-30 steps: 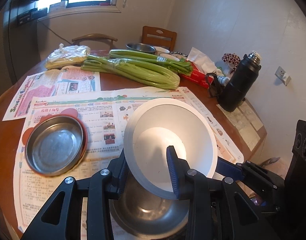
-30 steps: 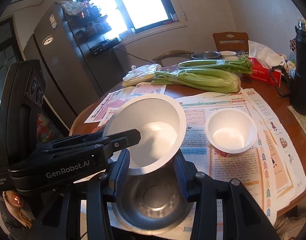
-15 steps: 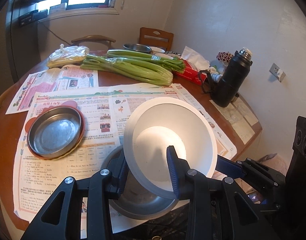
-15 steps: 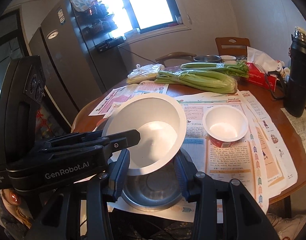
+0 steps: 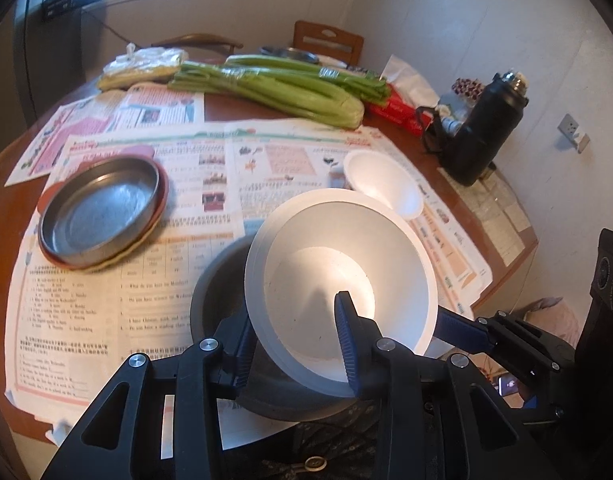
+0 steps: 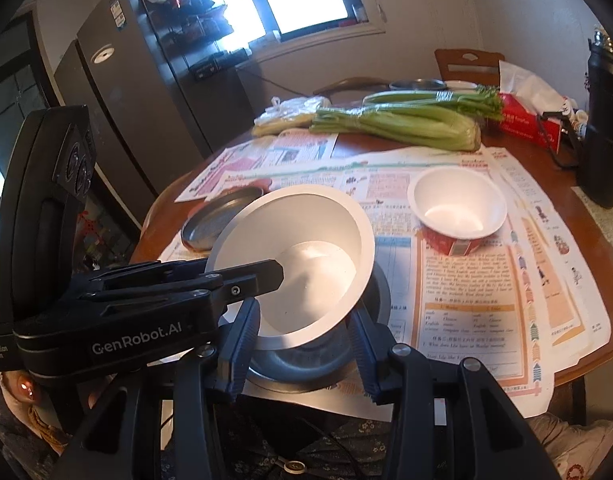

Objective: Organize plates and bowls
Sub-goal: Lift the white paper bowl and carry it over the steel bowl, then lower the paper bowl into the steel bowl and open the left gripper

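**Me:** Both grippers are mine, one in each hand. Left gripper (image 5: 298, 344) is clamped on the near rim of a large white bowl (image 5: 346, 280): one finger inside, one outside. Right gripper (image 6: 306, 340) straddles the same bowl from the other side, jaws nearly closed; whether its pads truly press the wall, I cannot tell.

**Listener:** Where is the bowl?

**Me:** It tilts just above a steel bowl (image 6: 306, 360) that sits on newspaper (image 5: 106, 312) at the near table edge. It looks partly nested, but contact is hidden.

**Listener:** What else is around?

**Me:** To the left, a shallow metal plate (image 5: 102, 212) rests on a red plate (image 5: 162, 184). To the right, well apart, stands a small white cup-shaped bowl (image 6: 458, 208) with a red base. Farther off lie celery (image 5: 282, 92), a red tissue box (image 5: 398, 114) and a black flask (image 5: 486, 124).

**Listener:** What could go wrong?

**Me:** I judge the steel bowl risky: it overhangs the table edge, so pushing the white bowl down off-centre could tip or slide it off. A thin rim grip may also slip, dropping the bowl crooked.
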Demonstrator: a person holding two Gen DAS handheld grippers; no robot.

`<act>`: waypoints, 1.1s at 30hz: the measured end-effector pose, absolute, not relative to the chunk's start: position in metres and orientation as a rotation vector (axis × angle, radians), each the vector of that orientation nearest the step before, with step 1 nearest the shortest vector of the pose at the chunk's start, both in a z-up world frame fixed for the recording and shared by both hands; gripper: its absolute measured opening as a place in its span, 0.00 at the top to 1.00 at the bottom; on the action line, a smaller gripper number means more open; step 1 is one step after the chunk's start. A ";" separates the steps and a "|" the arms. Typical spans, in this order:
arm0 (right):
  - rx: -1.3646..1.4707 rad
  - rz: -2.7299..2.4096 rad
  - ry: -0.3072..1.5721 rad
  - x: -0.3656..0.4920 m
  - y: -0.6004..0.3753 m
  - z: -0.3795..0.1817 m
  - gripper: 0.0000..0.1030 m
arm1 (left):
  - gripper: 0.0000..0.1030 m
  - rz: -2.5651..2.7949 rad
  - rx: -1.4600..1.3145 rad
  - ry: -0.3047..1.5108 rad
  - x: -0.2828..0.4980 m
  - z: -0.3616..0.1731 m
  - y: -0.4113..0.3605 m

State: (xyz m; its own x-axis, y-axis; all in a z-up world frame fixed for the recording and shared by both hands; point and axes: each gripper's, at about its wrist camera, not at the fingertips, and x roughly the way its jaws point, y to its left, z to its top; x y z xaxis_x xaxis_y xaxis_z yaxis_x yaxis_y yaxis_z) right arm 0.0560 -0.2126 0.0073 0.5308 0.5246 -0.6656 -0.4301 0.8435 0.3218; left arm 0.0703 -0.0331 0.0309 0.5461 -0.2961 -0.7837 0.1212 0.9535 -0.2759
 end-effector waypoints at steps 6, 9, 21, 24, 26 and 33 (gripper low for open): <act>0.101 0.589 0.855 0.056 -0.207 -0.005 0.56 | 0.63 -0.226 -0.204 0.993 0.070 0.019 -0.030; 0.091 0.601 0.854 0.056 -0.203 -0.007 0.56 | 0.63 -0.208 -0.200 0.998 0.072 0.015 -0.029; 0.081 0.595 0.871 0.063 -0.203 -0.018 0.56 | 0.63 -0.203 -0.214 1.025 0.078 0.002 -0.029; 0.074 0.593 0.869 0.064 -0.200 -0.020 0.56 | 0.63 -0.195 -0.213 1.029 0.079 0.000 -0.027; 0.072 0.595 0.867 0.064 -0.199 -0.022 0.56 | 0.63 -0.191 -0.208 1.027 0.079 -0.001 -0.027; 0.071 0.604 0.871 0.065 -0.197 -0.025 0.56 | 0.61 -0.179 -0.209 1.025 0.079 -0.004 -0.027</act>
State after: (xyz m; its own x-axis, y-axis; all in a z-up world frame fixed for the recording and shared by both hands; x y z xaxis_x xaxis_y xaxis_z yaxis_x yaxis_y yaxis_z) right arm 0.0646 -0.1972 -0.0246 0.4891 0.5244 -0.6971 -0.4683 0.8320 0.2973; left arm 0.0790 -0.0266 -0.0036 0.5078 -0.2443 -0.8261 0.0499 0.9657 -0.2549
